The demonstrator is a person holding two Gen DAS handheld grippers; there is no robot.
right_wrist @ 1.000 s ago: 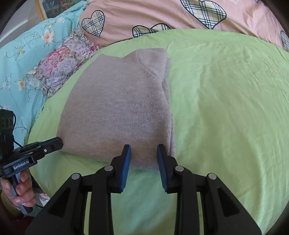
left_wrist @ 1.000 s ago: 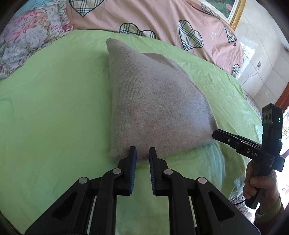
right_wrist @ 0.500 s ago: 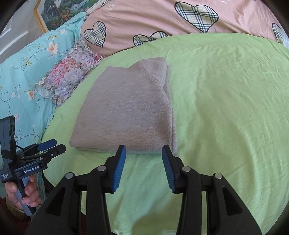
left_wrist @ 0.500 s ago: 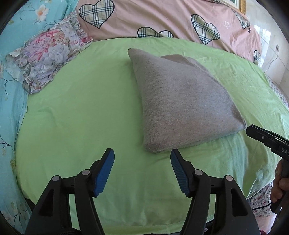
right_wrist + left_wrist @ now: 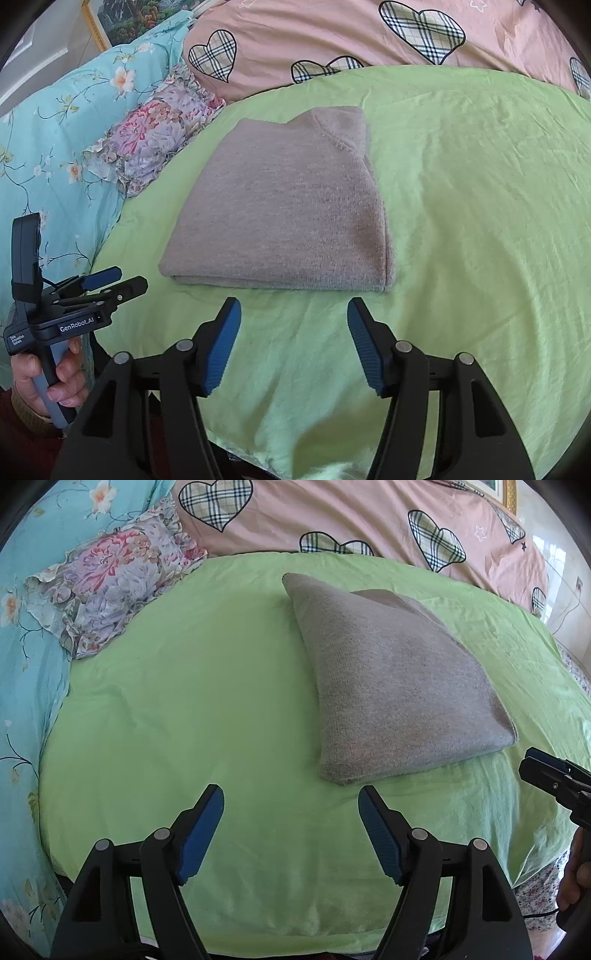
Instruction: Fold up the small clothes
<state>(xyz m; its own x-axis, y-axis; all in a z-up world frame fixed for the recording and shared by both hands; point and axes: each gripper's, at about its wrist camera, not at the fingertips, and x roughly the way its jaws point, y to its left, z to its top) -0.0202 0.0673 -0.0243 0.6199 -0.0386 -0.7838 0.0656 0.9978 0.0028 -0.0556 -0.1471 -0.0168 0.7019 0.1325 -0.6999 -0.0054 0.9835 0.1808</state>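
Note:
A grey knitted sweater [image 5: 395, 686] lies folded into a flat rectangle on the green sheet [image 5: 192, 709]; it also shows in the right wrist view [image 5: 288, 214]. My left gripper [image 5: 291, 801] is open and empty, just short of the sweater's near left corner, above the sheet. My right gripper [image 5: 293, 314] is open and empty, just short of the sweater's near edge. Each gripper shows in the other's view: the left [image 5: 110, 282] at the lower left, the right [image 5: 535, 768] at the right edge.
A pink quilt with plaid hearts [image 5: 369, 520] lies along the back. A floral pillow [image 5: 107, 587] and a turquoise flowered cover [image 5: 48, 140] lie to the left. The bed's near edge [image 5: 258, 934] drops off below my grippers.
Both grippers opened, let go of the sweater's near edge and drew back from it. The sweater stays folded on the sheet.

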